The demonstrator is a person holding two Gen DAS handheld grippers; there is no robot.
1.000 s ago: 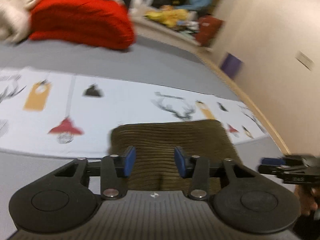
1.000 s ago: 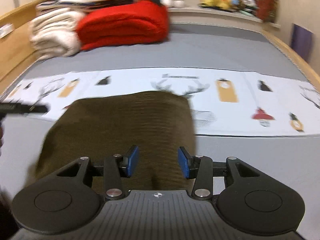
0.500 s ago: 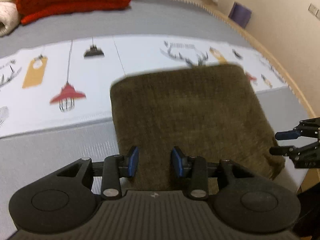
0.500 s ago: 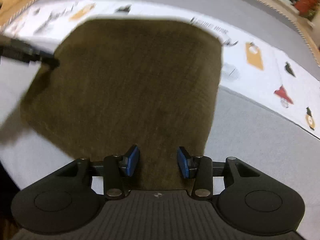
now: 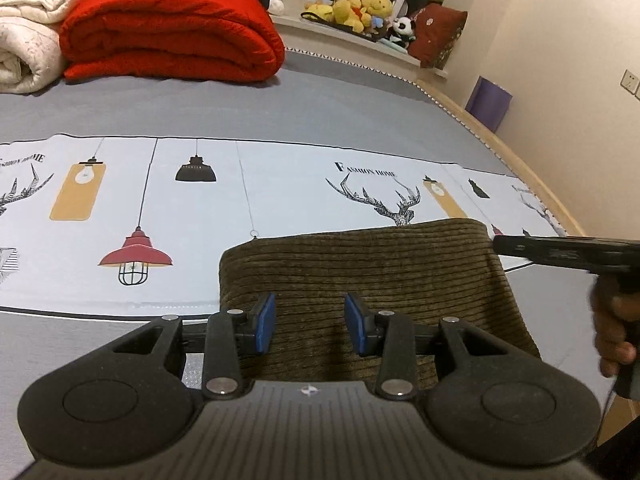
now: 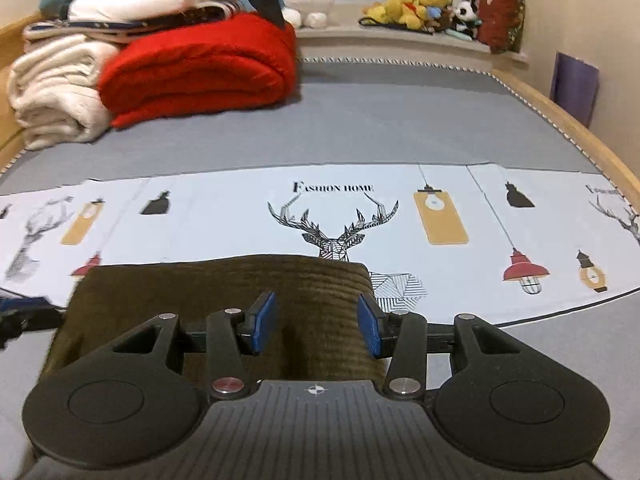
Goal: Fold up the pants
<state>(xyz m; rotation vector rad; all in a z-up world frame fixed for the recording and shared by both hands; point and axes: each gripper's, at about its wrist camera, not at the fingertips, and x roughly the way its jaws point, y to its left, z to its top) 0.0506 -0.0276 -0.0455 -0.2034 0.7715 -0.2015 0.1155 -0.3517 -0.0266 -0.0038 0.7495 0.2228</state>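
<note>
The bed carries a grey sheet crossed by a white printed cloth with lamps and deer heads. At the far left, cream blankets lie stacked beside a folded red blanket. Beyond, a window ledge holds plush toys, with a dark red cushion at its right end. The pants, olive corduroy and folded into a block, lie on the near part of the bed, their far edge overlapping the printed cloth. The left hand-held gripper and right hand-held gripper hover over the pants, blue pads apart and gripping nothing. A cream wall bounds the right.
</note>
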